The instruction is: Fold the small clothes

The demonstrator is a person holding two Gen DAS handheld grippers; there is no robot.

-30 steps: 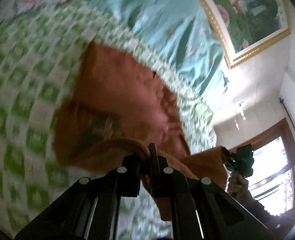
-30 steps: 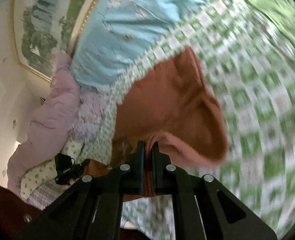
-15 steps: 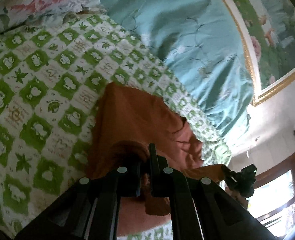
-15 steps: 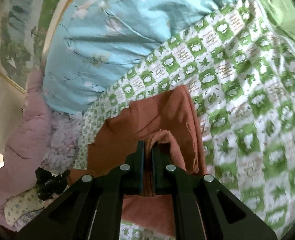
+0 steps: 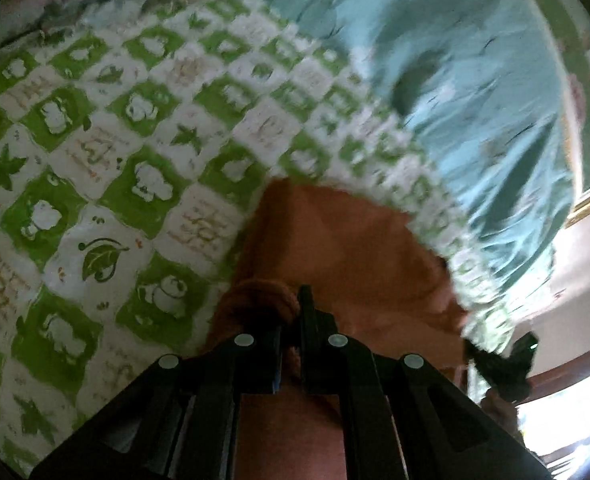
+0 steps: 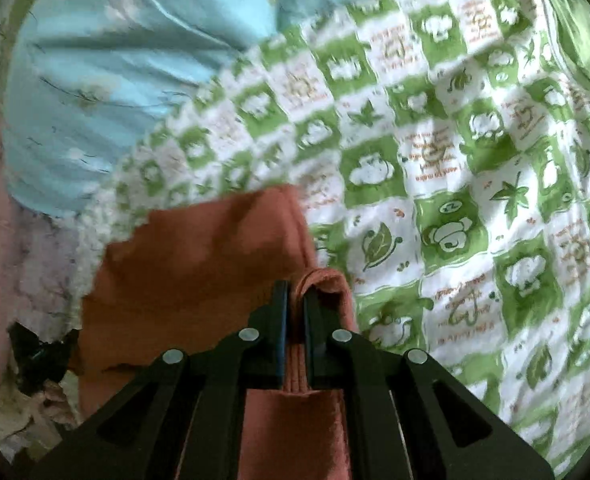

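While both pairs of jaws stay clamped on cloth, the left gripper (image 5: 291, 320) pinches a bunched roll of the rust-orange garment (image 5: 347, 248) and the right gripper (image 6: 295, 300) pinches a folded loop of its edge. Each gripper appears at the rim of the other's view, so the two hold opposite ends of the same edge.

Compared with a second ago, the garment no longer hangs loose and rumpled in front of the cameras: it has been carried forward and down, and its far part now lies flatter on the green-and-white checked bedsheet (image 6: 455, 184), just short of the pale blue quilt (image 6: 107, 64) beyond. That suggests a fold being laid over, with the held edge not yet released.

The sheet's white squares carry small orange lettering, too blurred to read. No brand or label shows on the garment.
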